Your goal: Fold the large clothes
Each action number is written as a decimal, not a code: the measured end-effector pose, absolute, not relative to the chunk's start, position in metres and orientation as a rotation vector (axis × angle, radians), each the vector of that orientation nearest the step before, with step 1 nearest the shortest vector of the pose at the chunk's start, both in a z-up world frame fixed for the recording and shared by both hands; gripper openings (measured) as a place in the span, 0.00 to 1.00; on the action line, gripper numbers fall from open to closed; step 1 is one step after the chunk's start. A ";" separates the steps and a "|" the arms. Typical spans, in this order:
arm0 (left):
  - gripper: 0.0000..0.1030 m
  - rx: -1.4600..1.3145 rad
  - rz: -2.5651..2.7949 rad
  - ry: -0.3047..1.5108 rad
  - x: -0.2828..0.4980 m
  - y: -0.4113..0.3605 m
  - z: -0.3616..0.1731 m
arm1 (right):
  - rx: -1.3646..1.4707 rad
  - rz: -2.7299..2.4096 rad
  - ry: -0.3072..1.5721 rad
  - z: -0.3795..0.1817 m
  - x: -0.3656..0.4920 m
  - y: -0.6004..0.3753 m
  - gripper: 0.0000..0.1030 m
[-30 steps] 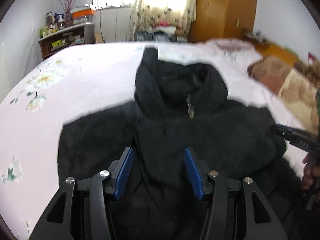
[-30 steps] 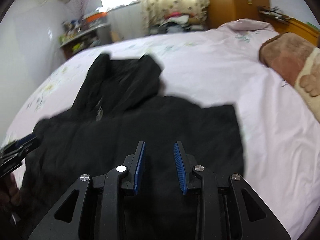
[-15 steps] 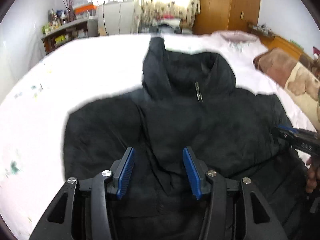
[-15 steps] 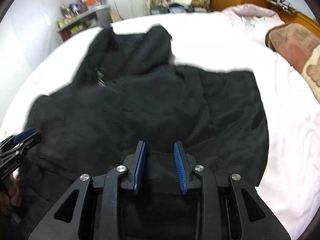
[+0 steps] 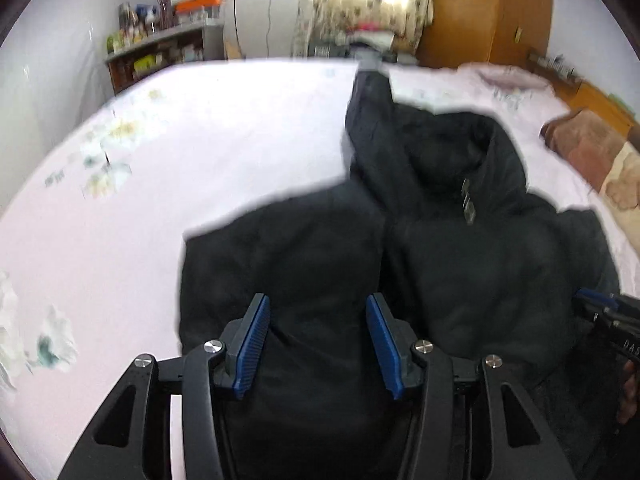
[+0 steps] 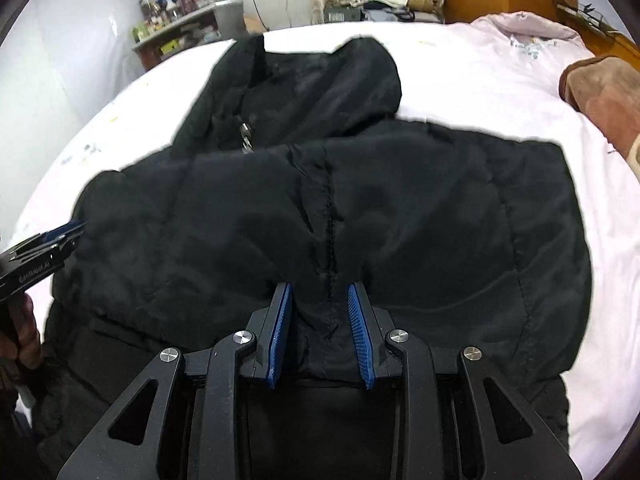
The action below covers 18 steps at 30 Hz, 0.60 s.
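Note:
A large black hooded padded jacket [image 5: 460, 248] lies spread on the pale pink bed [image 5: 200, 168], hood toward the far side; it also shows in the right wrist view [image 6: 400, 208]. My left gripper [image 5: 318, 312] is open over the jacket's left part near its hem, nothing between the pads. My right gripper [image 6: 320, 300] has its jaws partly closed with a fold of jacket fabric along a seam between the blue pads. Each gripper shows at the edge of the other's view.
A brown and cream blanket [image 5: 592, 156] lies at the bed's right side. Shelves with bottles [image 5: 156, 48], a curtained window and a wooden wardrobe [image 5: 488, 8] stand beyond the bed. Flower prints mark the sheet at left.
My left gripper has shifted left, so the jacket now sits right of centre. My right gripper has moved in low onto the jacket, and fabric now bunches between its pads.

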<state>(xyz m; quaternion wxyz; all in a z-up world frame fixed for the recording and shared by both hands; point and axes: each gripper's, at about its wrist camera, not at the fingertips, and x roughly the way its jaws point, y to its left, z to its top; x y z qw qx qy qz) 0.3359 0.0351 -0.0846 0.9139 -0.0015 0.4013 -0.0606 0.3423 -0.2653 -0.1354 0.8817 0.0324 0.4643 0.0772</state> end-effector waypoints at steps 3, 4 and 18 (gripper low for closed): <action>0.51 -0.028 -0.094 0.798 0.349 0.044 -0.076 | 0.071 0.176 0.926 -0.120 0.336 -0.265 0.29; 0.51 -0.026 -0.077 0.813 0.358 0.046 -0.080 | 0.075 0.181 0.915 -0.117 0.336 -0.264 0.29; 0.52 -0.034 -0.084 0.819 0.308 0.052 -0.048 | 0.082 0.169 0.949 -0.104 0.326 -0.259 0.35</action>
